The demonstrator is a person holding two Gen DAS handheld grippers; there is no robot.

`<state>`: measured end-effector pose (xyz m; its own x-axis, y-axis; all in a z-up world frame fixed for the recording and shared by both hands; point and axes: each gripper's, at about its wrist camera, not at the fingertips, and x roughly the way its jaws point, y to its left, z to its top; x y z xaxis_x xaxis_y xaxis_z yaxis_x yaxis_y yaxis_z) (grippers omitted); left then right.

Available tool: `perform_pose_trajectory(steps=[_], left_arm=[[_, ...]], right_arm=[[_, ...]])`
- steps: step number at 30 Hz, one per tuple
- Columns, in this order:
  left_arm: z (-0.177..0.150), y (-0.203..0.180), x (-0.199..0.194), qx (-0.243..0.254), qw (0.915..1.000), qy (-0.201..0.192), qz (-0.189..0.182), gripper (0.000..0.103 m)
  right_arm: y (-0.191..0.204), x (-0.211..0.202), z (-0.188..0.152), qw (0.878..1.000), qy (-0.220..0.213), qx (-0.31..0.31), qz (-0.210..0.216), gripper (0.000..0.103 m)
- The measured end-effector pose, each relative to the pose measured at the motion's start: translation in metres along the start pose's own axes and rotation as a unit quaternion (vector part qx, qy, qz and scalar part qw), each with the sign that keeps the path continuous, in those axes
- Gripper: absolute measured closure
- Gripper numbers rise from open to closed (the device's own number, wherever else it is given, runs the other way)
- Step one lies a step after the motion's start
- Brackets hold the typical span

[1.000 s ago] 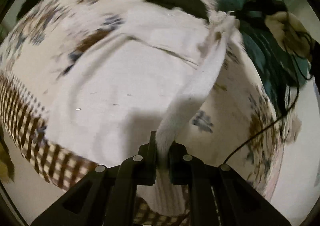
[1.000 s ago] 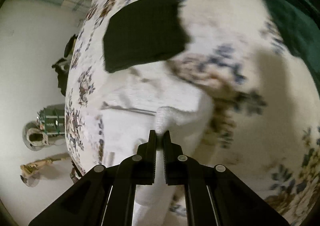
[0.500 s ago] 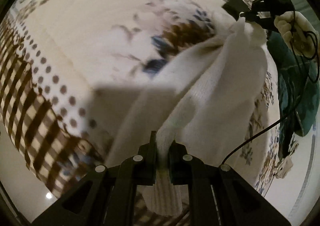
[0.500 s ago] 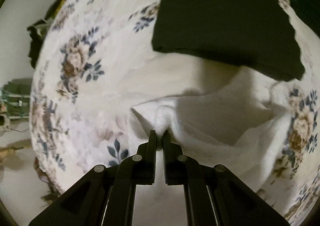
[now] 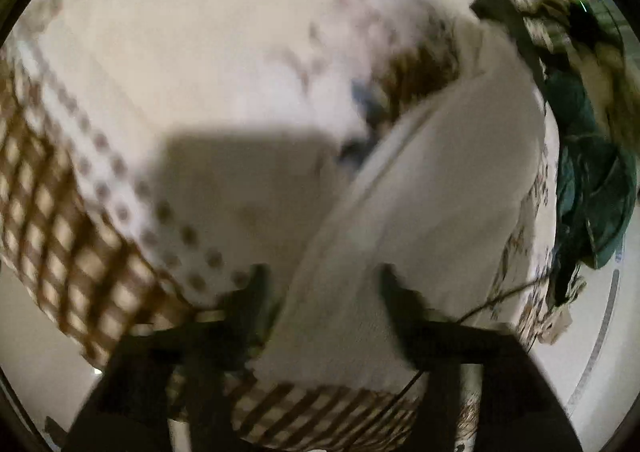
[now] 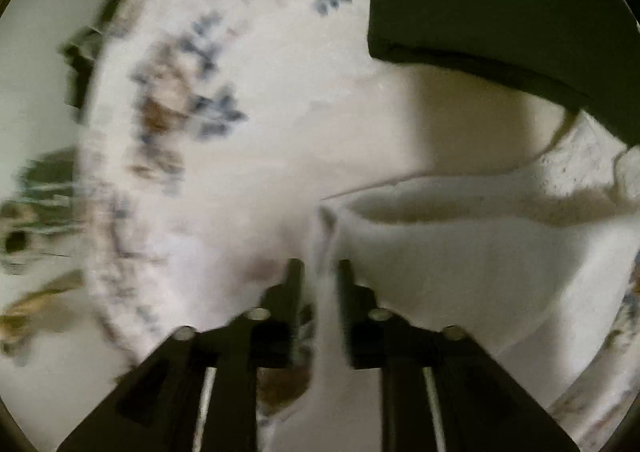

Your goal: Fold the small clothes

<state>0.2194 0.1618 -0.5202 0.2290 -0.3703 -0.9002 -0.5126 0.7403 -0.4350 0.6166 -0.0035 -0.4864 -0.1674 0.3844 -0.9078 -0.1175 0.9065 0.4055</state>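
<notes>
While the white garment (image 5: 448, 188) lies folded on the floral bedspread (image 5: 224, 52), its long axis runs from the near checked edge away toward the far right, and both grippers stand at its ends. The left gripper (image 5: 320, 280) is spread wide, the cloth lying loose between its fingers at the near edge. The right gripper (image 6: 319, 272) is parted only a little, with a corner between (whether pinched I cannot tell), just short of the dark folded cloth (image 6: 500, 0).
</notes>
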Motion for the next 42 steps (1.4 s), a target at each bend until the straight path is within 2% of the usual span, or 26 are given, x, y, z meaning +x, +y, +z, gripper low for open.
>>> perform_pose_trajectory(steps=[1, 2, 5, 8, 11, 12, 14, 15, 16, 17, 18, 19, 20, 21, 26, 28, 29, 31, 32, 33, 34, 35, 36, 39, 42], left_arm=[[0.012, -0.003, -0.007, -0.002, 0.9999, -0.009, -0.014, 0.037], [0.033, -0.012, -0.013, -0.001, 0.9993, -0.019, -0.032, 0.037], [0.096, -0.057, -0.012, 0.04, 0.9961, -0.042, -0.066, 0.037], [0.161, -0.12, 0.006, 0.097, 0.988, -0.059, -0.105, 0.037], [0.21, -0.174, 0.043, 0.143, 0.9825, -0.05, -0.108, 0.037], [0.23, -0.194, 0.064, 0.159, 0.9818, -0.037, -0.098, 0.037], [0.246, -0.215, 0.093, 0.176, 0.9811, -0.018, -0.077, 0.038], [0.252, -0.22, 0.109, 0.184, 0.981, -0.007, -0.06, 0.043], [0.255, -0.224, 0.116, 0.192, 0.9803, -0.006, -0.048, 0.058], [0.256, -0.226, 0.12, 0.203, 0.9785, -0.014, -0.034, 0.095], [0.255, -0.225, 0.118, 0.211, 0.9767, -0.025, -0.027, 0.096], [0.254, -0.222, 0.112, 0.212, 0.9762, -0.037, -0.029, 0.096], [0.253, -0.218, 0.103, 0.21, 0.9761, -0.047, -0.027, 0.097], [0.255, -0.214, 0.095, 0.206, 0.9767, -0.056, -0.024, 0.097], [0.269, -0.2, 0.102, 0.177, 0.9825, -0.058, -0.015, 0.101], [0.281, -0.2, 0.115, 0.175, 0.9823, -0.065, 0.009, 0.103], [0.287, -0.2, 0.12, 0.166, 0.9843, -0.058, 0.006, 0.102], [0.294, -0.19, 0.118, 0.135, 0.9899, -0.035, -0.026, 0.1], [0.292, -0.185, 0.108, 0.128, 0.9903, -0.029, -0.046, 0.096], [0.287, -0.184, 0.099, 0.132, 0.989, -0.029, -0.06, 0.083], [0.278, -0.183, 0.088, 0.143, 0.9867, -0.03, -0.072, 0.072], [0.264, -0.178, 0.07, 0.157, 0.9835, -0.032, -0.084, 0.046], [0.25, -0.171, 0.055, 0.165, 0.9809, -0.031, -0.099, 0.037], [0.198, -0.15, 0.023, 0.173, 0.9792, -0.007, -0.105, 0.037], [0.13, -0.12, 0.001, 0.182, 0.9795, 0.027, -0.081, 0.037]], right_arm=[[-0.01, -0.019, -0.004, 1.0, -0.025, 0.003, 0.002, 0.054], [-0.022, -0.039, -0.009, 0.999, -0.051, 0.005, -0.011, 0.051], [-0.068, -0.086, -0.023, 0.991, -0.112, 0.022, -0.065, 0.05], [-0.126, -0.107, -0.03, 0.986, -0.125, 0.076, -0.082, 0.05], [-0.174, -0.106, -0.033, 0.981, -0.121, 0.13, -0.073, 0.05], [-0.185, -0.104, -0.034, 0.98, -0.122, 0.142, -0.07, 0.05], [-0.21, -0.095, -0.034, 0.976, -0.128, 0.171, -0.044, 0.05], [-0.219, -0.089, -0.033, 0.975, -0.128, 0.181, -0.022, 0.05], [-0.225, -0.085, -0.032, 0.974, -0.126, 0.186, -0.009, 0.05], [-0.232, -0.077, -0.03, 0.973, -0.122, 0.197, 0.008, 0.05], [-0.233, -0.07, -0.029, 0.971, -0.121, 0.204, 0.016, 0.05], [-0.233, -0.063, -0.028, 0.971, -0.119, 0.208, 0.025, 0.055], [-0.234, -0.06, -0.028, 0.969, -0.124, 0.211, 0.024, 0.066], [-0.232, -0.06, -0.029, 0.968, -0.135, 0.21, 0.014, 0.097], [-0.217, -0.065, -0.028, 0.97, -0.162, 0.182, -0.004, 0.097], [-0.215, -0.062, -0.023, 0.972, -0.156, 0.174, -0.021, 0.097], [-0.216, -0.057, -0.02, 0.974, -0.146, 0.169, -0.031, 0.097], [-0.218, -0.05, -0.018, 0.978, -0.127, 0.164, -0.038, 0.093], [-0.22, -0.051, -0.021, 0.979, -0.119, 0.164, -0.034, 0.09], [-0.22, -0.052, -0.025, 0.979, -0.115, 0.164, -0.025, 0.079], [-0.219, -0.058, -0.035, 0.98, -0.111, 0.162, 0.002, 0.059], [-0.218, -0.063, -0.044, 0.981, -0.11, 0.162, 0.012, 0.047], [-0.217, -0.07, -0.058, 0.981, -0.11, 0.16, 0.022, 0.039], [-0.211, -0.09, -0.12, 0.98, -0.095, 0.168, 0.054, 0.039], [-0.205, -0.101, -0.182, 0.978, -0.078, 0.184, 0.06, 0.039]])
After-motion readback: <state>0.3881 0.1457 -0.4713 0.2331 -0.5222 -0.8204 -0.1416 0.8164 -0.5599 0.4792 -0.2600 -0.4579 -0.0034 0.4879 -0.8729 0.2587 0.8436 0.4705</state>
